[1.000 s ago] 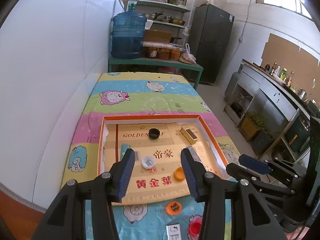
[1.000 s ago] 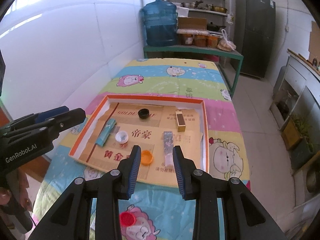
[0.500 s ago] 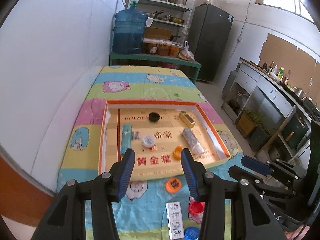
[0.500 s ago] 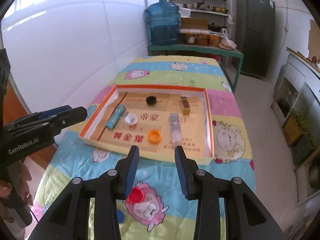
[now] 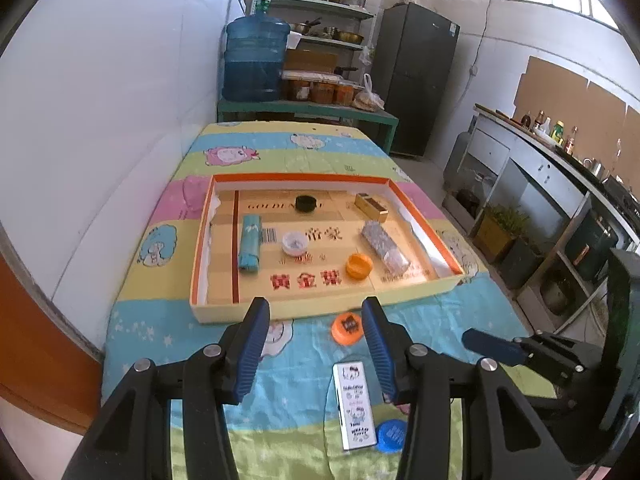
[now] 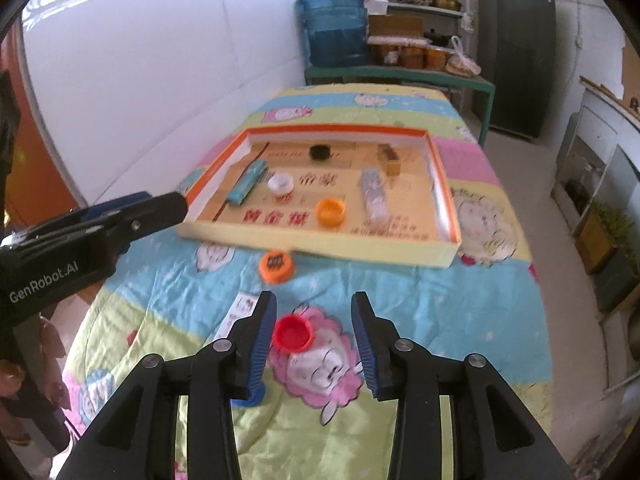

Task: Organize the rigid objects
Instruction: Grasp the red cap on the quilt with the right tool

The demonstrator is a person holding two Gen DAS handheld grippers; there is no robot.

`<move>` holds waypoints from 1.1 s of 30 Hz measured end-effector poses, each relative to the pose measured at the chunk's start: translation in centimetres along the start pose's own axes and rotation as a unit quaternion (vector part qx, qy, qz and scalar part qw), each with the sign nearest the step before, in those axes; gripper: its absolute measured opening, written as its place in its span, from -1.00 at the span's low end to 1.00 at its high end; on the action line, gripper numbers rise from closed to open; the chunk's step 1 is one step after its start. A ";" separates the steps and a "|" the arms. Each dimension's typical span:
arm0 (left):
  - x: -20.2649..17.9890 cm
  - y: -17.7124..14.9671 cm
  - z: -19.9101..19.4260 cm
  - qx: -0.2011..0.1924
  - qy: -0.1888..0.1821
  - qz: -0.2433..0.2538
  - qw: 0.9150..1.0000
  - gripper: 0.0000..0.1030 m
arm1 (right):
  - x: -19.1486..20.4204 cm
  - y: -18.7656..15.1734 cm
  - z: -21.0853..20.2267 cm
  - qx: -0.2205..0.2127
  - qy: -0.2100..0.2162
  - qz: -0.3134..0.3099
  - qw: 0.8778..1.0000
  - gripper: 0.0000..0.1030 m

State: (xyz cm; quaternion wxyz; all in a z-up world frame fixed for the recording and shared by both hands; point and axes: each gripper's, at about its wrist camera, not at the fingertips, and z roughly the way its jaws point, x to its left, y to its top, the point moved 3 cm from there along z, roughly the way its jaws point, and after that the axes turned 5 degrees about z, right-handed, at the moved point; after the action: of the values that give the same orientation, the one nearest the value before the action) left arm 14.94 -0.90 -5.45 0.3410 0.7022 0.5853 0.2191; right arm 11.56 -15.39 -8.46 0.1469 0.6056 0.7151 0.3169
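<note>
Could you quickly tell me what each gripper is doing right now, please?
Left gripper: open, holding nothing.
Right gripper: open, jaws have just been opening; red cap lies between them, not gripped.

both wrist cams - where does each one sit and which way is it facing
Left wrist: on the left gripper, angled down at the open box; the right gripper's tip shows at right.
Right wrist: on the right gripper, angled down at a red cap; left gripper and a hand show at left.
Shared: box, outside orange cap.
</note>
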 end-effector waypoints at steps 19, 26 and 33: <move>1.0 -3.1 0.9 0.020 -0.011 -0.006 1.000 -0.07 | 1.5 -2.3 4.9 0.037 -0.016 -0.040 0.998 -0.22; 0.1 -3.6 1.8 0.033 -0.021 0.006 0.999 -0.07 | 1.3 -2.4 4.9 0.035 -0.014 -0.046 0.998 -0.40; -2.7 -4.8 3.6 0.058 -0.027 0.040 0.997 -0.07 | -1.4 -1.7 2.5 0.003 -0.035 -0.015 0.999 -0.40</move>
State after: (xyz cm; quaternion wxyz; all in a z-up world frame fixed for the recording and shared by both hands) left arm 13.68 -3.95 -11.14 0.3060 0.7495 0.5591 0.1791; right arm 12.02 -16.13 -11.69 0.1748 0.6056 0.7197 0.2910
